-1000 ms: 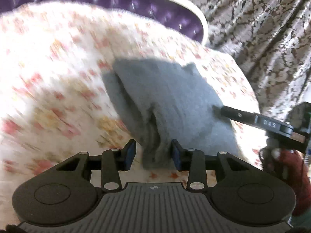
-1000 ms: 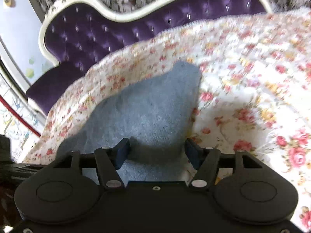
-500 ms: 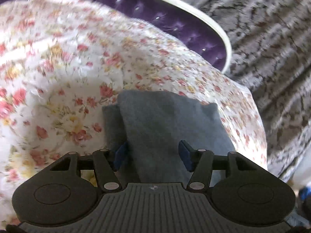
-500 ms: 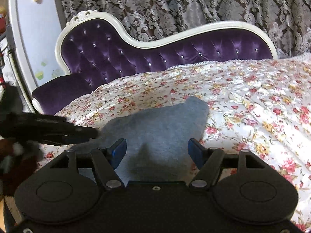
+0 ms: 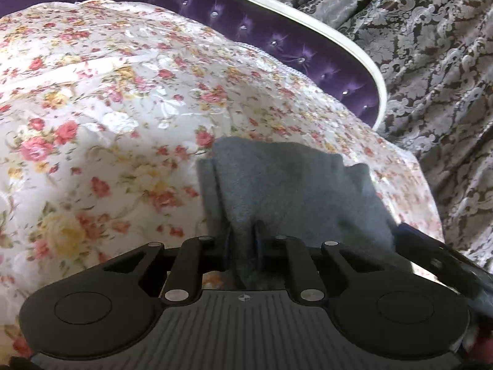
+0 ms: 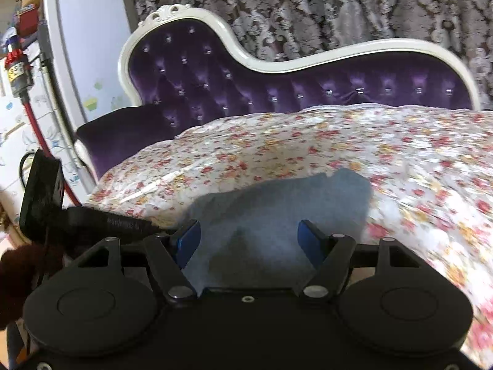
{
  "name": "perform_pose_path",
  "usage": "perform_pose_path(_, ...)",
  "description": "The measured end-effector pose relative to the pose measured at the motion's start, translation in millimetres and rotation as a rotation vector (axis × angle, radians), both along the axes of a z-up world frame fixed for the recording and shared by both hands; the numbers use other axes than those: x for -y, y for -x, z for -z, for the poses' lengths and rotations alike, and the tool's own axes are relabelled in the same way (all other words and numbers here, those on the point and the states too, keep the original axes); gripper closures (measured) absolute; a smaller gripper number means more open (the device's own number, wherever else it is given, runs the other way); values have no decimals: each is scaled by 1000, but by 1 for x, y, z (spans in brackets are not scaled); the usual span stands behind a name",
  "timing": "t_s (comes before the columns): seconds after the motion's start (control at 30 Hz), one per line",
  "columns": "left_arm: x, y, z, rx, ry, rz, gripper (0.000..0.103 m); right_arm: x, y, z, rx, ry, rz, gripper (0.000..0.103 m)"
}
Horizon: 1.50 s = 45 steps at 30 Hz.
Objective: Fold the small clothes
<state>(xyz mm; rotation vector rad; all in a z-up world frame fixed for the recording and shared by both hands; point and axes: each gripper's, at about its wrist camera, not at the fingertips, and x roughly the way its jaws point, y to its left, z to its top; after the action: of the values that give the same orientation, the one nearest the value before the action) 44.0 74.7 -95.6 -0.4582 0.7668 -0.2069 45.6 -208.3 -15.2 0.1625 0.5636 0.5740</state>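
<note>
Left wrist | left gripper fingers just closed on grey cloth edge | right gripper fingers open

Grey-blue cloth on a white, rose-flowered cover; behind it a purple, white-trimmed sofa; grey damask curtain.

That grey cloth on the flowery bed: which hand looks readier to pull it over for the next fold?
Probably the left. The left gripper has just closed and pinches the near edge of the grey cloth; the right gripper only straddles it, pads apart.
</note>
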Motion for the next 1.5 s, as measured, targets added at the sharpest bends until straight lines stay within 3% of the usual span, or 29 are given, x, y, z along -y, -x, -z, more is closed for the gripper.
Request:
perform_pose_path(0.07,0,2,2,-5,-21,-4,88,-4,-16,10,-43,4,-16,30)
perform_pose_path(0.13,-1,5,2,-2,-34,-4,88,-2,-38,30,-151,0,-1,30)
perform_pose_path(0.2,0,6,2,3,-60,4,88,6,-51,43,-226,-58,19,30)
perform_pose_path(0.43,5,7,2,13,-100,9,86,12,-68,21,-173,-55,7,28)
perform_pose_path(0.57,7,8,-1,23,-140,1,76,18,-112,49,-282,-50,44,32)
perform_pose_path(0.63,7,9,-2,28,-162,-21,59,21,-117,47,-258,-70,50,32)
perform_pose_path(0.7,5,13,-4,33,-180,-42,50,19,-112,36,-209,-15,100,22)
perform_pose_path(0.8,5,24,-13,65,-238,-49,34,19,-97,23,-141,40,157,17)
perform_pose_path(0.83,7,28,-17,79,-262,-49,29,20,-89,19,-128,39,165,8)
perform_pose_path(0.9,10,37,-24,98,-299,-48,25,19,-73,12,-87,62,180,2)
perform_pose_path(1.1,24,62,-42,134,-379,-53,11,5,-29,-5,-17,143,189,1)
perform_pose_path(1.3,45,80,-53,107,-431,-73,11,0,14,-9,-47,159,216,0)
perform_pose_path(1.5,50,95,-61,75,-345,-16,11,-1,47,-16,-73,160,292,0)
